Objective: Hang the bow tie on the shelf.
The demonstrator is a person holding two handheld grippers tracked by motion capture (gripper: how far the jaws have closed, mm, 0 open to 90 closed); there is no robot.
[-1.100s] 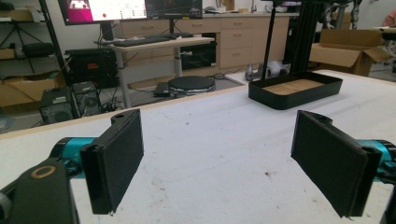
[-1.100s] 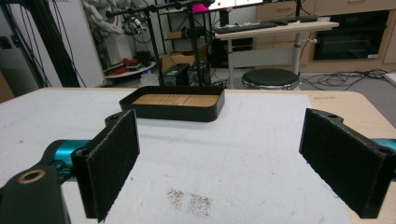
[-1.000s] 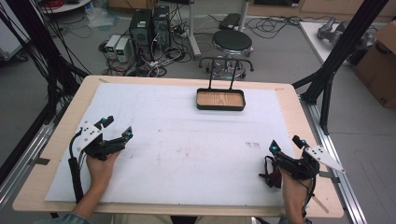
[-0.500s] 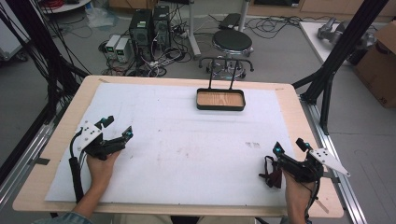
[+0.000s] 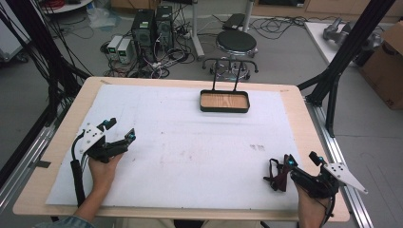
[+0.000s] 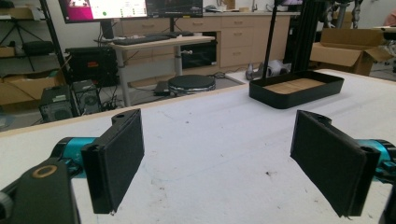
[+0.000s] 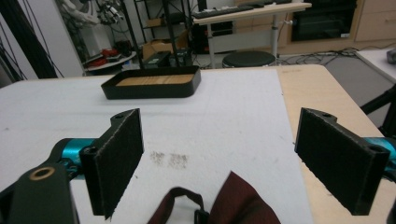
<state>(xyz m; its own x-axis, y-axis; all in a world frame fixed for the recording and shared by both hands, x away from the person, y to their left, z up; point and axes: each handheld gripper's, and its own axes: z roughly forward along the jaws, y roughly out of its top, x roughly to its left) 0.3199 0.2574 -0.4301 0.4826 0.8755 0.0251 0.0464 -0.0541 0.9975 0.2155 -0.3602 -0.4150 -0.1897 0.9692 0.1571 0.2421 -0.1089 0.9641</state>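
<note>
My left gripper (image 5: 121, 129) rests open at the left of the white mat, nothing between its jaws; in the left gripper view (image 6: 217, 154) bare mat lies between the black pads (image 6: 119, 158). My right gripper (image 5: 301, 158) stands open at the front right. A dark red cloth piece with a black strap (image 5: 277, 176) lies on the mat just left of it. In the right gripper view (image 7: 219, 154) the cloth (image 7: 238, 200) sits low between the jaws, touching neither pad. A black tray with a wooden floor (image 5: 224, 110) sits at the far middle.
The tray's wall (image 6: 294, 95) (image 7: 149, 90) stands far ahead of both grippers. A white mat (image 5: 190, 142) covers most of the wooden table. A black stool (image 5: 235, 42) and black frame posts (image 5: 332, 80) stand beyond the table's edges.
The right hand has shifted slightly to the right with its gripper still open. The left gripper and the tray have stayed put.
</note>
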